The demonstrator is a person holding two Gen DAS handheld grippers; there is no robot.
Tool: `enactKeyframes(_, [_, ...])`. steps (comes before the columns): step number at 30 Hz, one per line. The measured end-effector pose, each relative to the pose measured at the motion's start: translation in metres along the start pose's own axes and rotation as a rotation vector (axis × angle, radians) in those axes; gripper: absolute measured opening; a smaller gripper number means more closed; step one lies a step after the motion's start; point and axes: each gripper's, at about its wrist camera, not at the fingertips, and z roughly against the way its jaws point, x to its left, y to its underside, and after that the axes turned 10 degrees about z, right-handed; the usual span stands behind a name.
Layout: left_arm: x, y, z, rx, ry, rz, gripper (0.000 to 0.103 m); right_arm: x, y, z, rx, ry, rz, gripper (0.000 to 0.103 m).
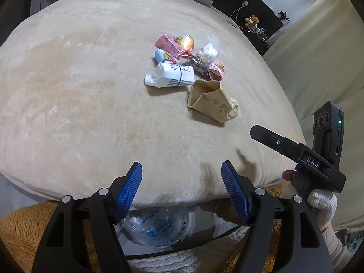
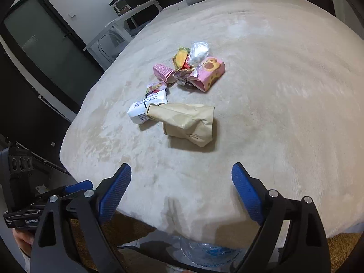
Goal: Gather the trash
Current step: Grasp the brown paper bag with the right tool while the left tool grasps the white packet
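Between my left gripper's (image 1: 182,191) jaws, spread wide and holding nothing, lies the near edge of the bed (image 1: 68,91); my right gripper (image 2: 182,195) gapes likewise. Farther out rests a crumpled brown paper bag (image 2: 188,122), touching a white packet (image 2: 145,109); pink boxes (image 2: 207,75) and wrappers (image 2: 182,59) cluster beyond.

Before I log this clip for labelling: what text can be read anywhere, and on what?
"DAS": label on the right gripper body.
White wrapper: printed lines, too small to read.
Brown paper bag: faint marks, unreadable.
Left gripper body, seen from the right wrist: label too blurred.
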Motion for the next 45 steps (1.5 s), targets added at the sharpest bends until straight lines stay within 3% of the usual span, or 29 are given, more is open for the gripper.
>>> enactKeyframes(7, [0.011, -0.022, 0.003, -0.025, 0.0, 0.017, 0.071, 0.006, -0.023, -0.041, 0.001, 0.062, -0.001, 0.098])
enactKeyframes(13, [0.025, -0.035, 0.007, -0.041, -0.002, 0.04, 0.071, 0.005, -0.035, -0.07, 0.018, 0.071, -0.056, 0.098])
enactKeyframes(18, [0.032, -0.038, 0.006, -0.043, -0.01, 0.051, 0.071, 0.003, -0.043, -0.079, 0.017, 0.133, -0.082, 0.097])
enactKeyframes(20, [0.033, -0.039, 0.005, -0.042, -0.012, 0.056, 0.071, 0.0, -0.045, -0.08, 0.024, 0.16, -0.086, 0.082])
enactKeyframes(21, [0.033, -0.039, 0.005, -0.041, -0.012, 0.057, 0.071, -0.001, -0.046, -0.081, 0.03, 0.157, -0.088, 0.08])
enactKeyframes(37, [0.004, -0.04, -0.037, 0.02, -0.046, 0.002, 0.071, -0.019, -0.027, -0.038, 0.008, 0.118, -0.082, 0.079])
enactKeyframes(40, [-0.001, -0.04, -0.048, 0.028, -0.05, 0.003, 0.081, -0.024, -0.023, -0.029, -0.001, 0.104, -0.087, 0.079])
enactKeyframes(45, [-0.012, -0.046, -0.062, 0.034, -0.051, -0.004, 0.081, -0.033, -0.015, -0.011, -0.016, 0.083, -0.097, 0.079])
